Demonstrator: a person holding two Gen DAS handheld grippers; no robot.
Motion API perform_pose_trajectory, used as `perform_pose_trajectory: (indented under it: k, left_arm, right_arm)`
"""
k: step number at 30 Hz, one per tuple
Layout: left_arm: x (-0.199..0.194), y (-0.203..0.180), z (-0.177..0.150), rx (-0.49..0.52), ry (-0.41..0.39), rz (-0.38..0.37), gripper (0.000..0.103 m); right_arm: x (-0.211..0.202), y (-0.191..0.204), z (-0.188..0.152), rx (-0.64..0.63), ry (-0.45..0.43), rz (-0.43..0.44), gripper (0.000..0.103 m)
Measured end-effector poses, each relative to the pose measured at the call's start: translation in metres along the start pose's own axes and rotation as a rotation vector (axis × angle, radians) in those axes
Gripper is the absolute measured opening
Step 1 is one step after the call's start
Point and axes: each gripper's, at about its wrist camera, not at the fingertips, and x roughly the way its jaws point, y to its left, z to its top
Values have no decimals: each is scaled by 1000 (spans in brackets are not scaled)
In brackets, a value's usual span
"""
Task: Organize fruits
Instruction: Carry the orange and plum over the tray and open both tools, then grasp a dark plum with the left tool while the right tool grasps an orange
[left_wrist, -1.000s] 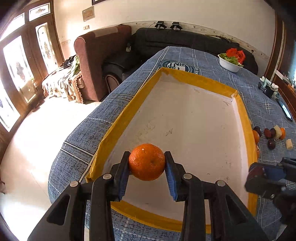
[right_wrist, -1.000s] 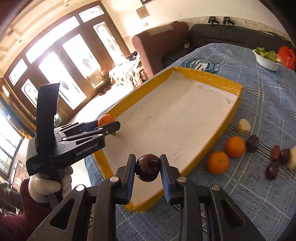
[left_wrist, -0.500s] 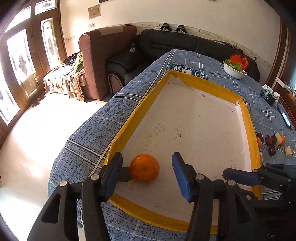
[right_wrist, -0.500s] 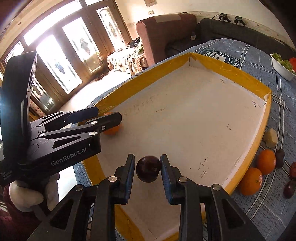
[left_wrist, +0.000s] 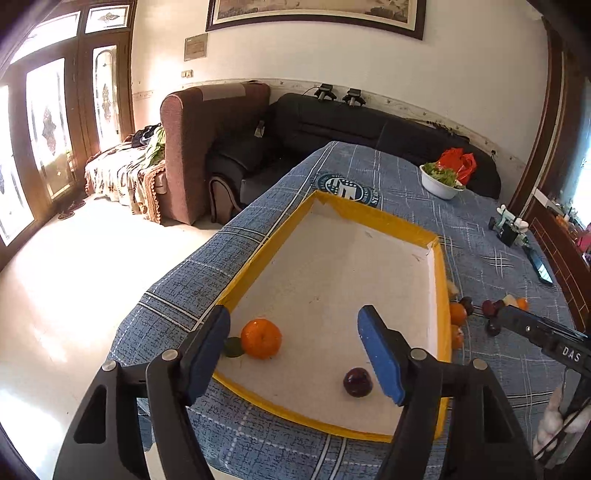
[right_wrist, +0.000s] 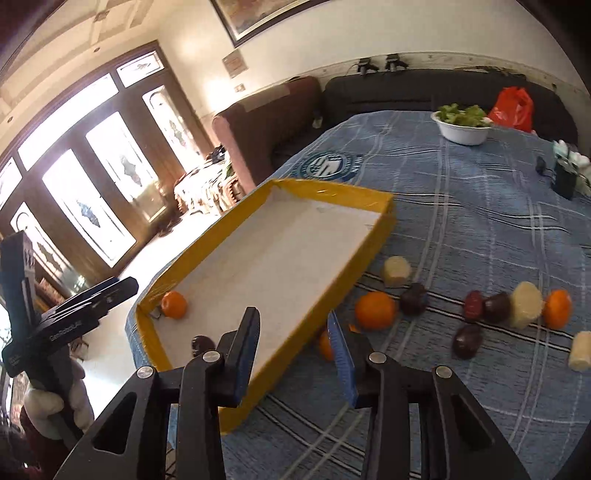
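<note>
1. Inside the yellow-rimmed tray: one orange near the left corner, one dark plum near the right.
2. On the worktop right of the tray: three oranges, four dark fruits and three pale pieces.
3. "GenRobot.AI" is printed on the left gripper.
4. Left gripper's jaws gape wide and empty above both tray fruits.
5. Right gripper is wide open, empty, over the tray's right rim.

- White wall across the top of the frame, a dark-framed picture at its upper edge;
- brown armchair centre left, black sofa beside it;
- tall wood-framed glass doors at left, sunlight glaring on the pale floor;
- blue checked tablecloth at right.
</note>
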Motion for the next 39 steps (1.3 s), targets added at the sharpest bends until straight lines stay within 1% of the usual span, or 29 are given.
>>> perform_pose_trajectory:
  k: [3, 6, 9, 12, 16, 20, 22, 24, 29, 31, 33, 37, 38, 39]
  left_arm:
    - [-9, -11, 1, 0, -27, -31, 75]
    - [-12, -25, -1, 18, -34, -51, 76]
    - [-8, -38, -6, 46, -23, -72, 76]
    - [-5, -50, -9, 81, -20, -88, 76]
    - [-5, -64, -12, 150, -40, -103, 76]
    - [-1, -71, -13, 185, -48, -104, 76]
    - [4, -71, -13, 184, -41, -108, 76]
    - [8, -66, -14, 173, -33, -107, 76]
    - [14, -57, -15, 147, -29, -114, 76]
    - [15, -54, -14, 142, -27, -115, 76]
    - [17, -51, -14, 136, -28, -118, 76]
    - [17, -50, -14, 130, -28, -125, 76]
    - [16, -50, -15, 129, -30, -127, 76]
    - [16, -50, -15, 130, -31, -129, 76]
  right_arm:
    - [-23, -42, -1, 86, -37, -51, 42]
    - [-42, -76, -8, 162, -56, -91, 42]
    - [-51, -92, -20, 187, -50, -116, 42]
    - [-44, -99, -28, 186, -19, -122, 42]
    - [-27, -96, -29, 156, 11, -110, 42]
    - [-10, -85, -24, 97, 33, -86, 42]
    - [1, -73, -21, 51, 52, -63, 42]
    - [13, -60, -18, 8, 70, -72, 42]
    - [47, -55, -1, 63, 81, -58, 43]
    - [60, -54, 4, 76, 98, -66, 43]
    - [74, -51, 7, 71, 120, -79, 43]
    - [85, -38, 9, 30, 134, -91, 43]
    - [87, -36, 8, 26, 144, -90, 40]
    - [86, -35, 7, 19, 140, -94, 39]
